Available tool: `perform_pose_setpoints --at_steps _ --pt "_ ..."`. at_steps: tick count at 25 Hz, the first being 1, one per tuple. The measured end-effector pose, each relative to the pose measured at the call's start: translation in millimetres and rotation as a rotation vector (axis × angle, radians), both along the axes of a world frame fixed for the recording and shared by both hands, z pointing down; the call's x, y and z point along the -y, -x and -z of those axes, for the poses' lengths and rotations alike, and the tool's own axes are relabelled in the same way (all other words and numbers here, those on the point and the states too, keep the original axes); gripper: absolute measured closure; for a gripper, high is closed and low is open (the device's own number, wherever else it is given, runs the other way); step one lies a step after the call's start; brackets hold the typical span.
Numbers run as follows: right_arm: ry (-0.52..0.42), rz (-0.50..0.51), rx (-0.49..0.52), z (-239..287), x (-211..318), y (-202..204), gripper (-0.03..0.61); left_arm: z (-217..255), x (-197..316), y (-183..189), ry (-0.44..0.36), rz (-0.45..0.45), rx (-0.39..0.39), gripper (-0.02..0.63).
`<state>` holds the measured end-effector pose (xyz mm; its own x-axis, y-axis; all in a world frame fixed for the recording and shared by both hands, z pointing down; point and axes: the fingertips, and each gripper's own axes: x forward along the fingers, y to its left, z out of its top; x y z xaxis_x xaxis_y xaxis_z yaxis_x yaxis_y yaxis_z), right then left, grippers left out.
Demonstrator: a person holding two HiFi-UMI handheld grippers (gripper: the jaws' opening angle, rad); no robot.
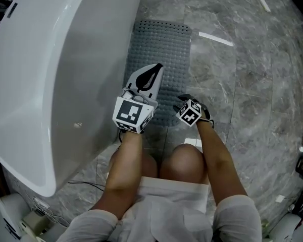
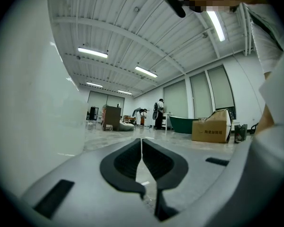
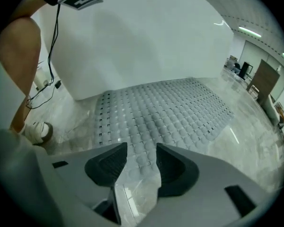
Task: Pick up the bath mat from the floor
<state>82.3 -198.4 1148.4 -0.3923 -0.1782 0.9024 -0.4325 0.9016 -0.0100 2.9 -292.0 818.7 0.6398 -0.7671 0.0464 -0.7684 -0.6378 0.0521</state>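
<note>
The grey bath mat point(image 1: 162, 54), dotted with bumps and holes, lies flat on the marble floor along the white bathtub point(image 1: 55, 69). My left gripper point(image 1: 155, 68) hangs above the mat's near half, pointing away from me. In the left gripper view, the left gripper point(image 2: 141, 144) is shut with nothing between its pads, looking out across the room. My right gripper point(image 1: 181, 103) is low at the mat's near right corner. In the right gripper view, the right gripper point(image 3: 142, 151) stands open, and the mat point(image 3: 165, 108) has its near edge between the jaws, untouched by the pads.
The bathtub wall point(image 3: 132, 41) borders the mat's far side. A thin black cable point(image 1: 86, 183) runs on the floor beside the tub. My knees point(image 1: 184, 158) are just behind the grippers. Far across the room stand a cardboard box point(image 2: 210, 129) and a green tub point(image 2: 182, 125).
</note>
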Motion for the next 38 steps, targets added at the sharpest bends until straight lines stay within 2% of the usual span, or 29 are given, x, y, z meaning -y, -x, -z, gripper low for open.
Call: perform_pose_setpoints --at_steps 5,11,16,23,31,38 --pt "0.097 0.157 -0.084 -36 -23 8 0.294 -2 -4 -4 -0.01 -0.023 0.037 0.598" --pt "0.177 0.441 -0.191 -68 -75 15 0.239 2 -3 -4 -0.025 -0.036 0.029 0.598" --pt "0.176 0.533 -0.244 -88 -95 20 0.233 -3 -1 -6 -0.01 -0.043 0.016 0.598" --pt "0.092 0.555 -0.313 -102 -100 20 0.207 -5 0 -1 -0.007 -0.038 0.007 0.598" --pt "0.102 0.547 -0.313 -101 -95 18 0.215 -4 0 -5 -0.009 -0.042 0.004 0.598" --pt "0.074 0.522 -0.316 -97 -81 20 0.357 0 0 -1 -0.018 -0.029 0.004 0.598"
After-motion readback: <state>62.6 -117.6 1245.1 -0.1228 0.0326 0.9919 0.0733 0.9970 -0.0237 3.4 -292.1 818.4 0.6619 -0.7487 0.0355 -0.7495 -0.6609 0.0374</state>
